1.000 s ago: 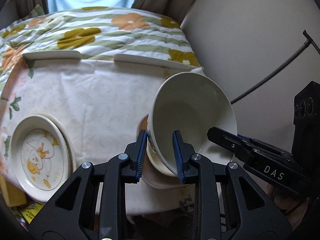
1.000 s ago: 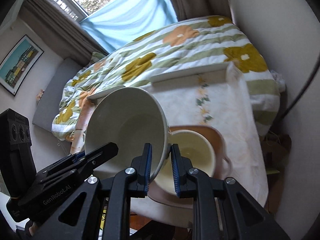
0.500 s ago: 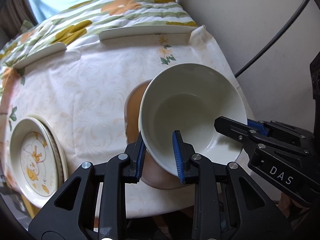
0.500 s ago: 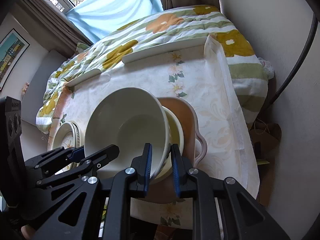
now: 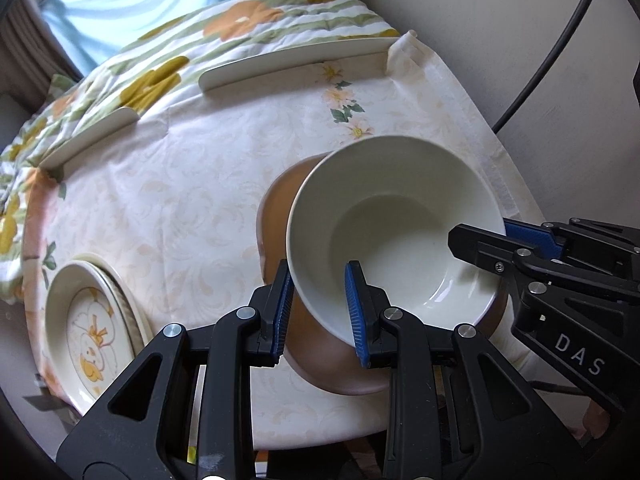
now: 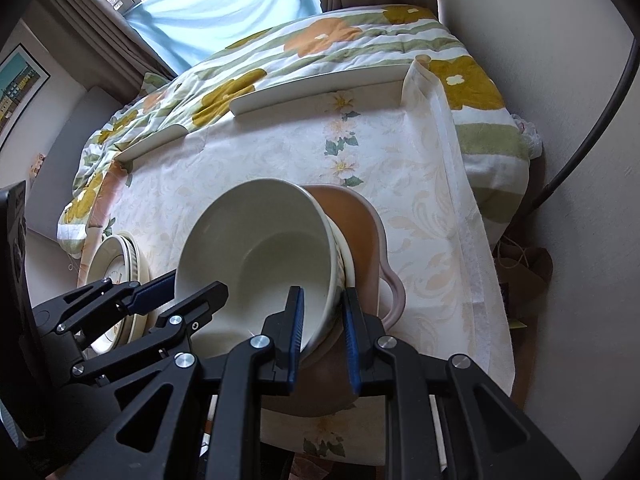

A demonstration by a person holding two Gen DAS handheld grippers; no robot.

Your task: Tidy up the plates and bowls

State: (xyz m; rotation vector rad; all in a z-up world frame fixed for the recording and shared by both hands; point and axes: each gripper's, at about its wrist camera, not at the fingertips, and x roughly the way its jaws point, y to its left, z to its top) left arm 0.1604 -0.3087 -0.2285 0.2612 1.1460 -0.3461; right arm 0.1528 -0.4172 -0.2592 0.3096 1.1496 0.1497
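Currently, in the left wrist view, the bowl (image 5: 400, 236) is plain cream, glossy inside, with a deep round well and a flared rim. It sits tilted over a brown dish (image 5: 280, 216) on the bench (image 5: 180, 208). The left gripper (image 5: 320, 312) is narrow and clamps the bowl's near rim, one blue pad outside the wall, one inside. The right gripper (image 5: 480, 240) enters from the right and pinches the opposite rim. A stack of plates (image 5: 92, 332), the top one printed with a yellow cartoon figure, lies at the bench's left edge, well apart from the bowl.

The right wrist view adds what the left hides: a second bowl (image 6: 344, 256) nested under the first, its rim showing at the right side, and a pink handle (image 6: 394, 296) on the dish. The right gripper (image 6: 322, 332) is narrow, holding the bowl wall between its pads.

A pale floral cloth (image 6: 420, 184) covers the bench. Beyond lie a bed with a flowered quilt (image 6: 320, 44), a blue curtain (image 6: 224, 8) and a framed picture (image 6: 16, 88).
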